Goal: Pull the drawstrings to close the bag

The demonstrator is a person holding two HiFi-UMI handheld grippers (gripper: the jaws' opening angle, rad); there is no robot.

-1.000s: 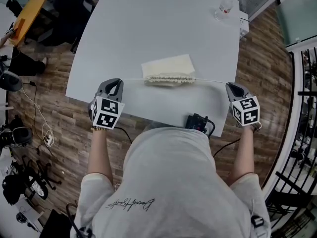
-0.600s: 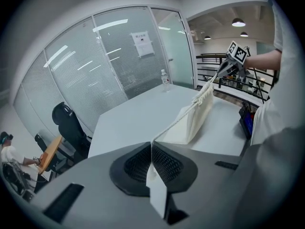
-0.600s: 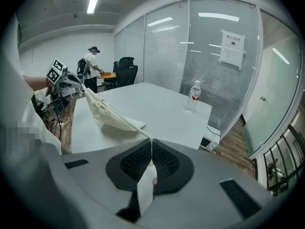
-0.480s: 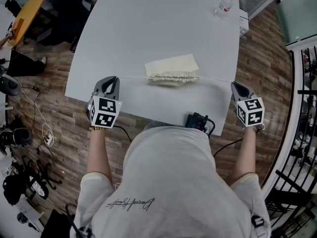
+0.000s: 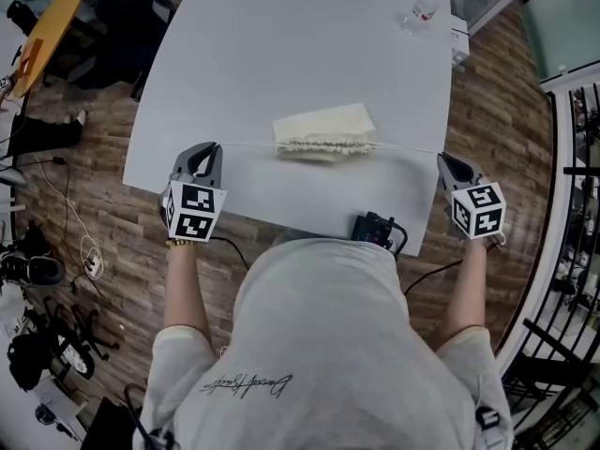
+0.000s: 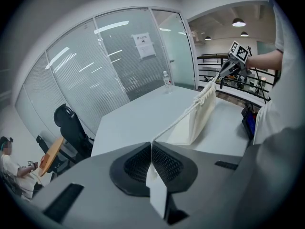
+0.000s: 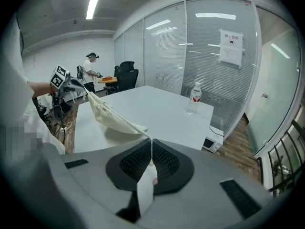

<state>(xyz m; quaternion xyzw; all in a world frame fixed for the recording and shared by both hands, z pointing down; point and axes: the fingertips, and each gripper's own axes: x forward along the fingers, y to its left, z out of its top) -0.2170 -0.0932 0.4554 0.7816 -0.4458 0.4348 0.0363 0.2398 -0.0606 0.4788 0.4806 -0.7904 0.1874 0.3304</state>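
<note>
Drawstrings [image 5: 403,150] taut, left tool [image 5: 212,149] and right tool [image 5: 442,158] each pinching one, bag [image 5: 323,123] gathered

We see the tabletop [image 5: 281,54] lying open from far edge to middle. Near the front edge a taut drawstring [image 5: 248,144] and the bag [image 5: 323,129] bar passage. A bottle [image 5: 424,9] holds the far right corner, a black device [image 5: 375,230] the near edge.
</note>
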